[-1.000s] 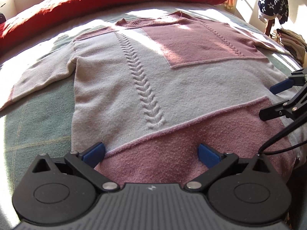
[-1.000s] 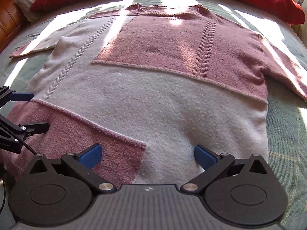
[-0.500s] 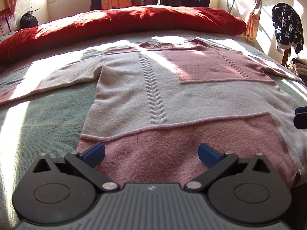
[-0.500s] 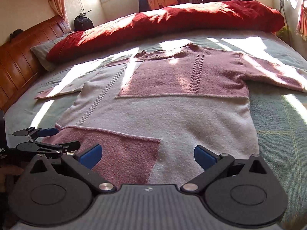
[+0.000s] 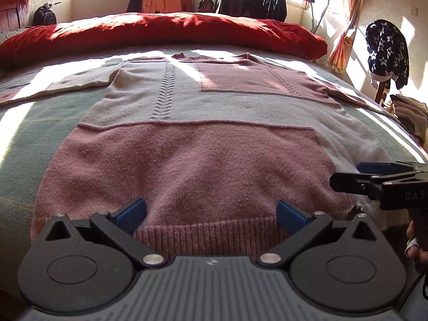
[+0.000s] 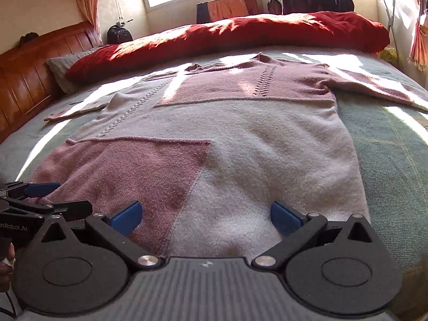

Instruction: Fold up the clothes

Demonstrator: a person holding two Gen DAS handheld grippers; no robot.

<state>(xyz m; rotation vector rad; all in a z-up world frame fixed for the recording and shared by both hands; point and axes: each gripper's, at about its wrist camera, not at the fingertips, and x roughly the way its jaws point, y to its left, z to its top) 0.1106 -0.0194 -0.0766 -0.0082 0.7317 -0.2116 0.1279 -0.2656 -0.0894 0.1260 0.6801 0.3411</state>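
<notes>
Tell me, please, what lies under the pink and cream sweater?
The sweater lies flat on a green blanket, which shows past both its sides and under the spread sleeves. What the blanket looks like beneath the sweater's body is covered.

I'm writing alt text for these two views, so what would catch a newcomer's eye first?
First the pink and cream patchwork knit sweater, spread flat with sleeves out on the green bed cover. Behind it a long red duvet lies across the far side, sunlit from the windows. In front, the open left gripper and open right gripper hover at the sweater's hem.
</notes>
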